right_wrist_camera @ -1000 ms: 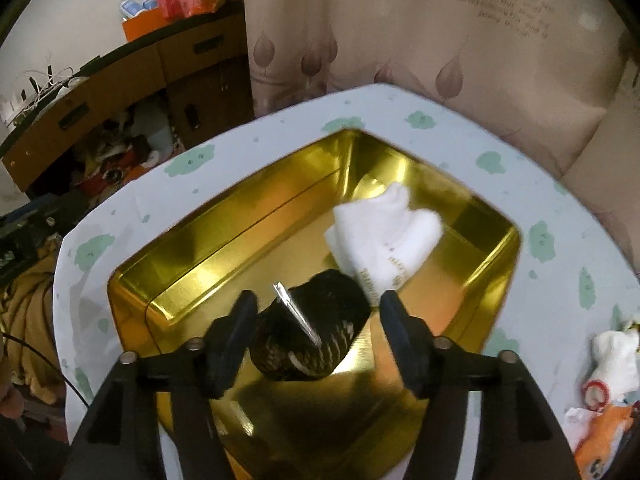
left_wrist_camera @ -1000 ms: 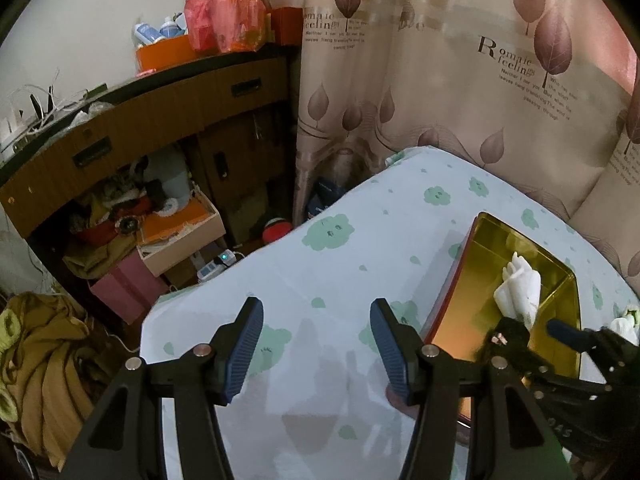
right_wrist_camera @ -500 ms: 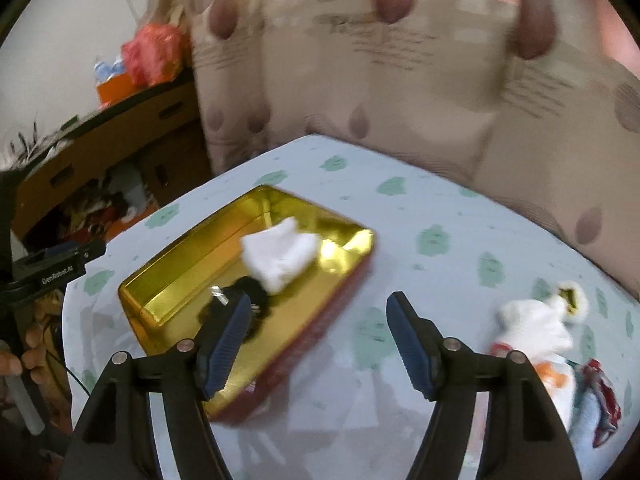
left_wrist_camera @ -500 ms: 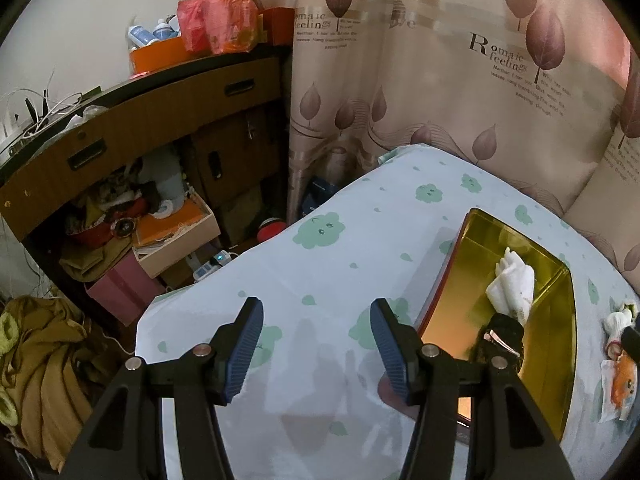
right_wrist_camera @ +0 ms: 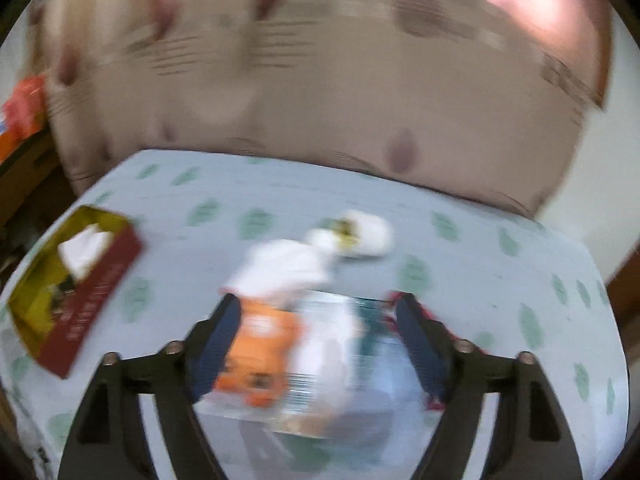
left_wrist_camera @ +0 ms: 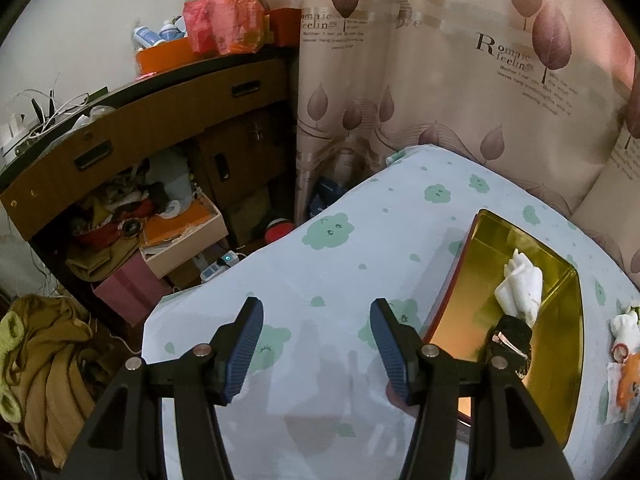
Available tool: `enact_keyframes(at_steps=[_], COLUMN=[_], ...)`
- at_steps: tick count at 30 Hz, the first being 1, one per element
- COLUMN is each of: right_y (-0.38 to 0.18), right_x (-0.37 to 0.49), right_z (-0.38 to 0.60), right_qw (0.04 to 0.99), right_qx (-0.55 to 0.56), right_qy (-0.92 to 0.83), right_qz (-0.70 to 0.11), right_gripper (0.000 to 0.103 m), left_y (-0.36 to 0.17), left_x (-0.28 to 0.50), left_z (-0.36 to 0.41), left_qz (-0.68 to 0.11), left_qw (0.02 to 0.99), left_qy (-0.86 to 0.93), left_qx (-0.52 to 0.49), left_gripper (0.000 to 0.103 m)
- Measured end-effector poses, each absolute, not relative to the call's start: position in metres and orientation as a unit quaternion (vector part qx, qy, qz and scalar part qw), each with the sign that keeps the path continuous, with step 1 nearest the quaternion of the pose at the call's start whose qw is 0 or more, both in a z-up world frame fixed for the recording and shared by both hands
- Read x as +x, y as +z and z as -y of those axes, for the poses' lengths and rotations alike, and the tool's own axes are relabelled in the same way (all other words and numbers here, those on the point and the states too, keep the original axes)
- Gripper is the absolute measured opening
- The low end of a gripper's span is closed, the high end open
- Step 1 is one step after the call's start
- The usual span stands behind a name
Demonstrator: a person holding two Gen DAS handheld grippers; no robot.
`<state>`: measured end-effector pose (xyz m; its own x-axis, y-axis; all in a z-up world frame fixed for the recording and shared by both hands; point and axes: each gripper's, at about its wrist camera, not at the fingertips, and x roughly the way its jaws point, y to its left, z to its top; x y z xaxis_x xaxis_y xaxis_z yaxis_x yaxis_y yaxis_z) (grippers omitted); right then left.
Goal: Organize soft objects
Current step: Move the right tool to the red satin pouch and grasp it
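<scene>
A gold tin box (left_wrist_camera: 560,356) with red outer walls sits on the cloud-print sheet; it also shows at the left of the right wrist view (right_wrist_camera: 36,292). Inside lie a folded white cloth (left_wrist_camera: 520,288) and a dark rolled item (left_wrist_camera: 510,338). My left gripper (left_wrist_camera: 316,344) is open and empty, hovering over the sheet left of the box. My right gripper (right_wrist_camera: 320,344) is open, its fingers straddling an orange-and-white packaged soft item (right_wrist_camera: 276,356). A white soft item (right_wrist_camera: 284,268) and a small white piece (right_wrist_camera: 356,234) lie just beyond. This view is blurred.
A beige leaf-print curtain (left_wrist_camera: 460,92) hangs behind the bed. Left of the bed stands a wooden cabinet (left_wrist_camera: 120,140) with cluttered shelves, boxes and a brown cloth heap (left_wrist_camera: 44,360) on the floor. More soft items (left_wrist_camera: 624,340) lie right of the box.
My right gripper left the dark rolled item in the box, swung right, and now hovers open over the orange-and-white package. The left gripper has barely moved.
</scene>
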<state>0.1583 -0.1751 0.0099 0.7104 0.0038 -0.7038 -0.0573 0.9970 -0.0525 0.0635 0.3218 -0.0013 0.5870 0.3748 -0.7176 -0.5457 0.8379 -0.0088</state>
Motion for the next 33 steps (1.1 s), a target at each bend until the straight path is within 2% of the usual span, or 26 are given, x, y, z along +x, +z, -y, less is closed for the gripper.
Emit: enact_keyframes(at_steps=[14,15,17,21,23,25,33], right_y=[-0.052,-0.054,-0.058,-0.070,-0.076,-0.077,-0.073], right_x=[0.193,0.193,0.193,0.192,0.184,0.176,0.139], right_z=[0.259,0.265,0.276,0.291,0.296,0.297,0.294], right_qw=[0.903,0.904,0.904,0.899,0.900,0.902,0.914], right_qx=[0.029,0.038,0.046,0.056,0.052,0.047,0.021], right_qy=[-0.019,-0.019,-0.025,-0.027,-0.032,-0.034,-0.061], right_qz=[-0.427,-0.425,-0.423,-0.434,-0.432,-0.427,-0.401], right_gripper=[0.079,0.077,0.055,0.044,0.029,0.021,0.019], left_y=[0.000,0.000,0.000,0.005,0.010,0.015,0.031], left_x=[0.064,0.066,0.069,0.072,0.074,0.078,0.096], left_z=[-0.294,-0.290,-0.278,-0.250,-0.234,-0.214,-0.131], left_qz=[-0.352,-0.353,-0.353,-0.344,-0.339,-0.337,-0.335], left_qw=[0.905,0.907,0.909,0.916,0.922,0.927,0.941], left_qy=[0.226,0.221,0.211,0.202,0.185,0.163,0.053], left_qx=[-0.073,-0.071,-0.060,-0.033,-0.033,-0.032,-0.010], left_gripper=[0.057,0.057,0.057,0.057,0.057,0.057,0.057])
